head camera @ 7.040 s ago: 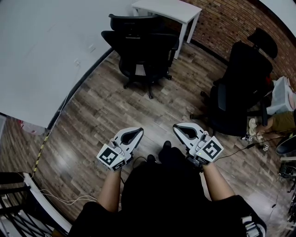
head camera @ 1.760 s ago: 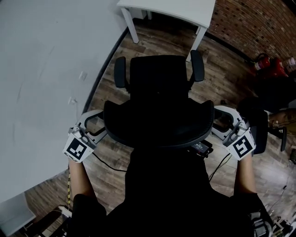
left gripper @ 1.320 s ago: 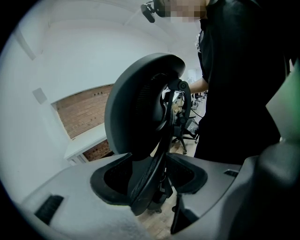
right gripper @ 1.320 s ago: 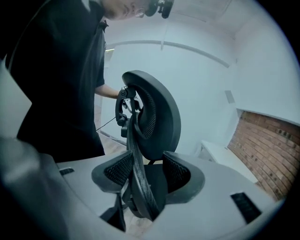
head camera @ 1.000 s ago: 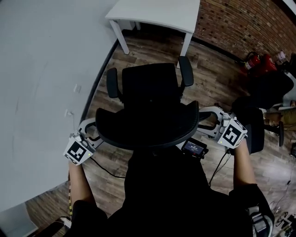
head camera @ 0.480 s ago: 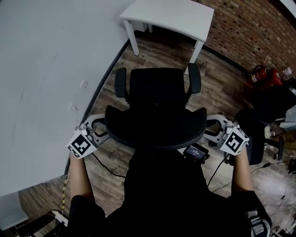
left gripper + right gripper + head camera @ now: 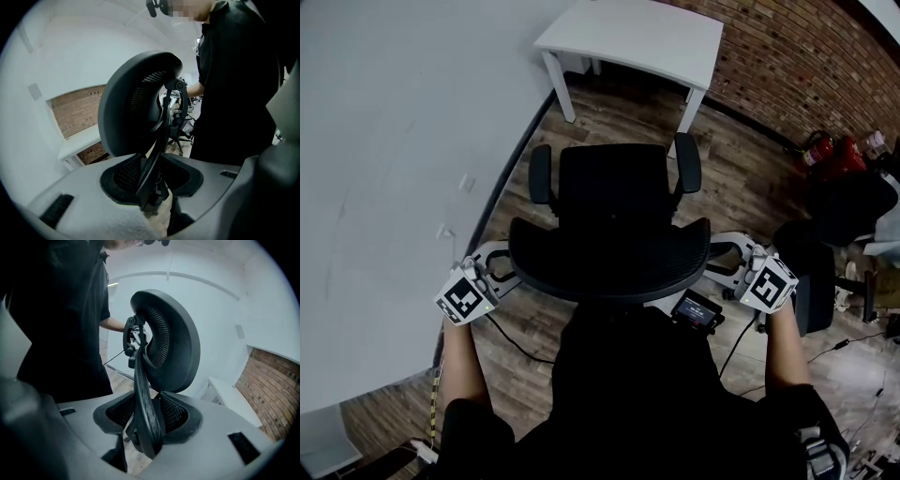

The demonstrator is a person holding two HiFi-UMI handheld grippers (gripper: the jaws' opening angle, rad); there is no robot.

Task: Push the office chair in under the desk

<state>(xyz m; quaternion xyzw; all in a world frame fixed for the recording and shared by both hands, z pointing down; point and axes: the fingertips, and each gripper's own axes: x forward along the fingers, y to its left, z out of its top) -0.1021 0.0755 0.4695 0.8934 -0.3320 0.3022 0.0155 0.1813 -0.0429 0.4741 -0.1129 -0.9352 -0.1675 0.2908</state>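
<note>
Two grippers are flanking the backrest [image 7: 609, 258] of the office chair [image 7: 614, 187], which is sitting just short of the desk [image 7: 637, 37] with its seat facing it. The left gripper [image 7: 500, 269] is closing its jaws onto the backrest's thin left edge, and the right gripper [image 7: 724, 262] is pinching the right edge between its pads. Probable failure: one side is pushing harder, the chair is swivelling on its base, and the right armrest [image 7: 687, 161], lining up almost with the desk's right front leg [image 7: 691, 105], is catching it; those thin-edge pinches are also looking prone to slipping.
</note>
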